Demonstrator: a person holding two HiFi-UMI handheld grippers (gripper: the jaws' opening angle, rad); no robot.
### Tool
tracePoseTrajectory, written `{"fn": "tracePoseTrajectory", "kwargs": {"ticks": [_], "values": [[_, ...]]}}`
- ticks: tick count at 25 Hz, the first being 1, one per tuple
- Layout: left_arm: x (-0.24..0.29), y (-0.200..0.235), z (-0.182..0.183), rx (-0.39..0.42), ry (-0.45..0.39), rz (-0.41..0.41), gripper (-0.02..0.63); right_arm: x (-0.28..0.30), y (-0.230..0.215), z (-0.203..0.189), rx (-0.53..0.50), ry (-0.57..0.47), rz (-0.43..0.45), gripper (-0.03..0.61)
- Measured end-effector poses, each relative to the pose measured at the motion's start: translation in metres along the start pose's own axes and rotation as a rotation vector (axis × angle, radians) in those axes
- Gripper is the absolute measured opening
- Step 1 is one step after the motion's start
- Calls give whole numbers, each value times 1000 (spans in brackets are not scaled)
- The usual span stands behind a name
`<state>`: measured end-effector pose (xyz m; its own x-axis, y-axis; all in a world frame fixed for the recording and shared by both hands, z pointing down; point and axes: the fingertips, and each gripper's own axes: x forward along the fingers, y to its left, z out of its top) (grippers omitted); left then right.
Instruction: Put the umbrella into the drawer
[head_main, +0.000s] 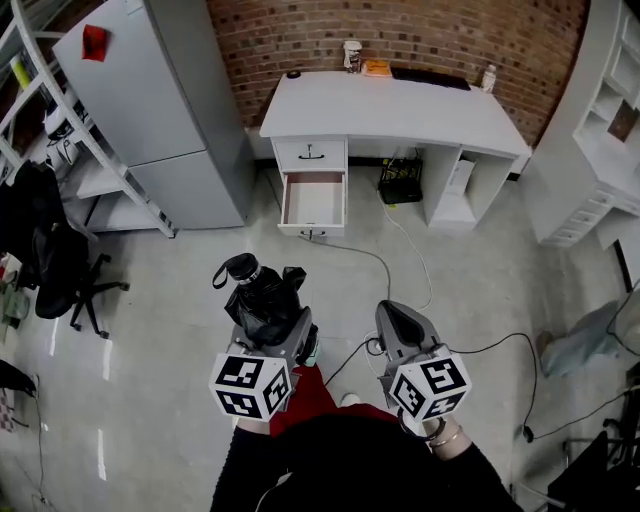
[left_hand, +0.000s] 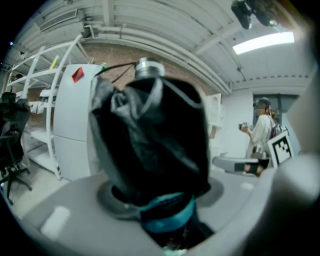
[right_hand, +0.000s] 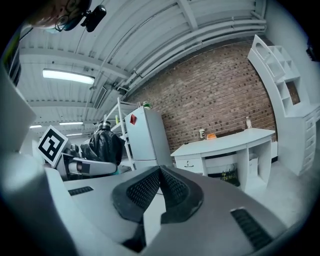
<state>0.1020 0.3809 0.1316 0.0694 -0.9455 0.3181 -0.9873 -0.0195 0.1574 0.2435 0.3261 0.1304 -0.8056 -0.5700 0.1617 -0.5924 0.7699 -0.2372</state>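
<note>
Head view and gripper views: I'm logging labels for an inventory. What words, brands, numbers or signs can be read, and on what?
No word or number is readable.
Left tongs' marker cube, right tongs' marker cube: black-and-white square patterns, no letters.
Red tag on the grey fridge: too small.
Small white bottle on the white desk: label blurred.
Black folded umbrella: no print.

no words or numbers can be read. the left cube (head_main: 250, 386) and the right cube (head_main: 430, 388) show only black and white squares. the red tag (head_main: 93, 42) on the fridge (head_main: 160, 100) is too small to read.
</note>
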Motion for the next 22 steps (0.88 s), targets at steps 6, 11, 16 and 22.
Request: {"fn": "tracePoseTrajectory", "kwargs": {"ticks": [6, 11, 16, 22], "values": [[29, 36, 9, -24, 8, -11, 249, 42, -9, 4, 6, 23, -15, 2], [65, 82, 14, -35, 43, -23, 249, 100, -9, 2, 23, 53, -12, 2], [102, 131, 25, -40, 66, -34, 249, 163, -11, 3, 39, 78, -20, 2], [141, 190, 42, -44, 83, -47, 249, 235, -10, 10, 53, 93, -40, 2]]}}
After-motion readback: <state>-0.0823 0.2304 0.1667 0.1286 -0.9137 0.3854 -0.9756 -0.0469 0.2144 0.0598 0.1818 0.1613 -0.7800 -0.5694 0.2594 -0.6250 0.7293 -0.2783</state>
